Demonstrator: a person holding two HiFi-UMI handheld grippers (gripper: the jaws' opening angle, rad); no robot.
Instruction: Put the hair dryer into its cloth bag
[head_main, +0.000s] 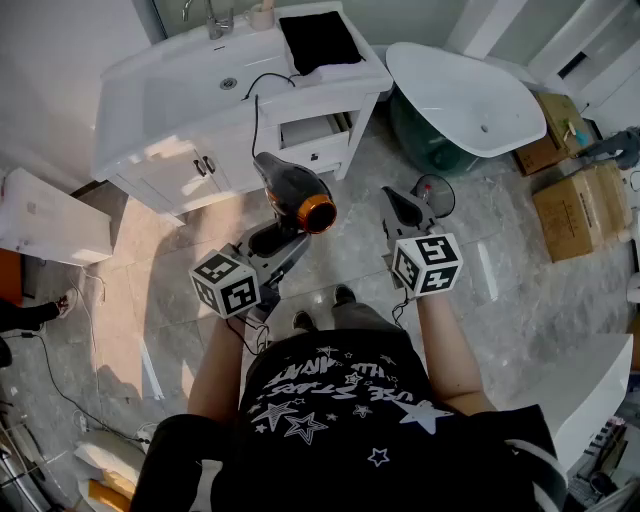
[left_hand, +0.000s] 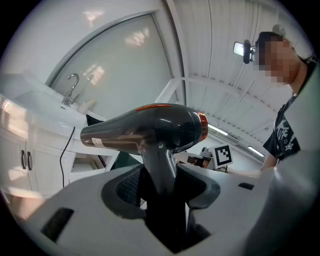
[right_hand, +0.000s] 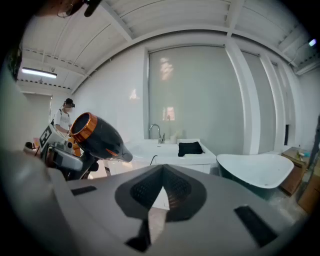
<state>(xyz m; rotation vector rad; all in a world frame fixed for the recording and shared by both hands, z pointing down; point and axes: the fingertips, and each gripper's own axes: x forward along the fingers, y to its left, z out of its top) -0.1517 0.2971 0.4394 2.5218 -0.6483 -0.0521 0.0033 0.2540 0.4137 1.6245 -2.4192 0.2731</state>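
The dark grey plastic hair dryer with an orange end ring (head_main: 296, 192) is held in the air in front of the white vanity cabinet (head_main: 180, 75), its handle pinched between the jaws of the left gripper (left_hand: 160, 186). The right gripper (right_hand: 161, 189) is pressed together on nothing, near the dryer. A flat black cloth bag (head_main: 318, 40) is seen at the right end of the vanity top, and the thin black cord (head_main: 255, 105) is led over its front edge. The dryer is judged rigid, smooth and top-heavy, so the handle is the surest hold. The limp bag will need its mouth held open
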